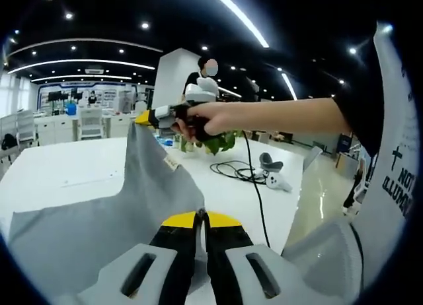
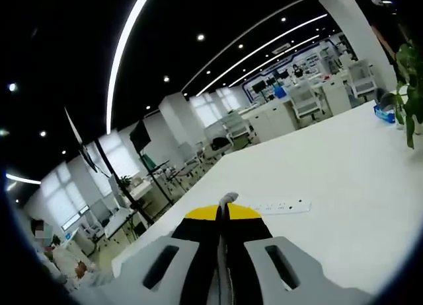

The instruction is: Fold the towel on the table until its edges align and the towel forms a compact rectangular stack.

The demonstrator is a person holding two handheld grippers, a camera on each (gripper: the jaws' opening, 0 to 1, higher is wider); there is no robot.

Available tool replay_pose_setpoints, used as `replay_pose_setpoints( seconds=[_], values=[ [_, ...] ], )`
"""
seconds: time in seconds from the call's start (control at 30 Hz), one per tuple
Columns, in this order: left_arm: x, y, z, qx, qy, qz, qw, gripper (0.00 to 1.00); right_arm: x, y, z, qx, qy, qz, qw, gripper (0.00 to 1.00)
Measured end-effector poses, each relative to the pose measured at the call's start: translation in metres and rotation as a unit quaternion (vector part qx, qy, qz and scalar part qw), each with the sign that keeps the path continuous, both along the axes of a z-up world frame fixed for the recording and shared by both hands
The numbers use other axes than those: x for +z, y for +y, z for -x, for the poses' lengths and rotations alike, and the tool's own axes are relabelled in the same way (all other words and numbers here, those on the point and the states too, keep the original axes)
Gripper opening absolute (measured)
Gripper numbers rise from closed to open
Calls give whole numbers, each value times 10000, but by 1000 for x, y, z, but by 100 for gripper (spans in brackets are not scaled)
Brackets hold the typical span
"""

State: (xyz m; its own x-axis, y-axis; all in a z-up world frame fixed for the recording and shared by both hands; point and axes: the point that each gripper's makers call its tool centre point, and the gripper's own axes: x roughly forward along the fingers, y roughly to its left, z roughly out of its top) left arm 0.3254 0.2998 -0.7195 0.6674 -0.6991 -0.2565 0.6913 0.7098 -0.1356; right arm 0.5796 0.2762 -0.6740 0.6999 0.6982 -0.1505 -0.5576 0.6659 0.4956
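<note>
Towel (image 1: 132,206), grey, hangs as a raised sheet over the white table (image 1: 59,173), stretched between the two tongs. In the left gripper view the left gripper (image 1: 201,218) is pressed together on one edge at 6 o'clock, and the right gripper (image 1: 147,118), held in the person's hand (image 1: 205,119), pinches the far corner up toward 11 o'clock. The held edge's long axis runs from 6 toward 11. In the right gripper view a sliver of cloth shows between the right gripper's closed tips. A power strip (image 2: 277,206) lies beyond at 12. The fold, I judge, needs both corners carried together.
</note>
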Motion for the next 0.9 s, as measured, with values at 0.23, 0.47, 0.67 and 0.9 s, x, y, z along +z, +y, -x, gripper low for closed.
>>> replay_pose_setpoints(
  seconds=[0.23,0.47,0.67,0.9],
  values=[
    [9,34,3,3,-118,37,9999,4,7,23,3,-9,-47,165,9999,0],
    [13,58,7,8,-158,67,9999,4,19,44,4,-65,-122,219,9997,0],
    [17,83,8,67,-224,9,9997,4,28,63,6,-45,-171,178,9997,0],
    [21,125,8,463,-284,-39,9985,4,36,88,11,97,-239,188,9995,0]
  ],
)
